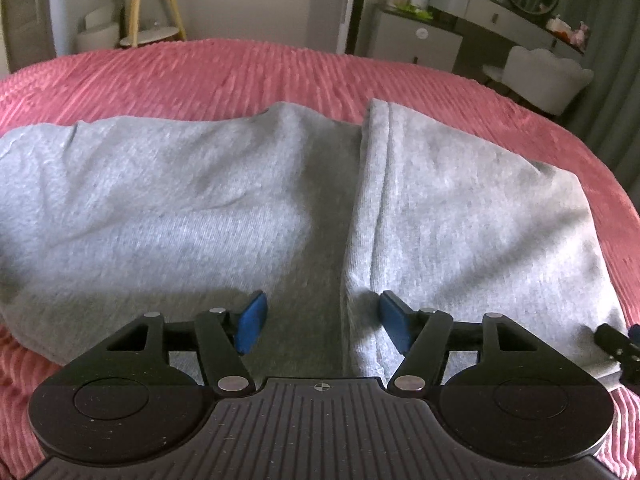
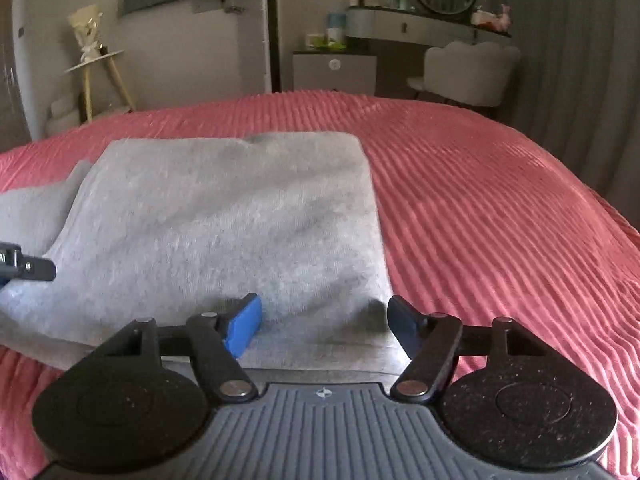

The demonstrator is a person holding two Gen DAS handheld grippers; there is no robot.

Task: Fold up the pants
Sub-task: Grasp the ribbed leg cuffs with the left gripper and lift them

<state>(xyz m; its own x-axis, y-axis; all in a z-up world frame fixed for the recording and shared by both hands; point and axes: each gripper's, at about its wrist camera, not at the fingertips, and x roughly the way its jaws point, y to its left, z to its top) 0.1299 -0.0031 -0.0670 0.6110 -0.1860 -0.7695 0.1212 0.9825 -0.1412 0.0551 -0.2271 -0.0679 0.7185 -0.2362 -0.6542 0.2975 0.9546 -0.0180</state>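
Observation:
Grey pants (image 1: 200,208) lie across a pink ribbed bedspread (image 1: 200,72). A folded part lies over the right half, its edge running down the middle (image 1: 360,200). My left gripper (image 1: 322,322) is open and empty, just above the near side of the pants at that fold edge. In the right wrist view the folded grey pants (image 2: 240,220) lie left of centre on the bedspread (image 2: 500,220). My right gripper (image 2: 324,330) is open and empty over the pants' near right corner. The right gripper's tip shows in the left wrist view (image 1: 616,340); the left's shows in the right wrist view (image 2: 28,266).
Beyond the bed stand a small wooden side table (image 1: 152,8), a vanity desk with bottles and an oval mirror (image 2: 432,20), a white chair (image 2: 468,72) and grey curtains (image 2: 580,60). Bare bedspread stretches to the right of the pants.

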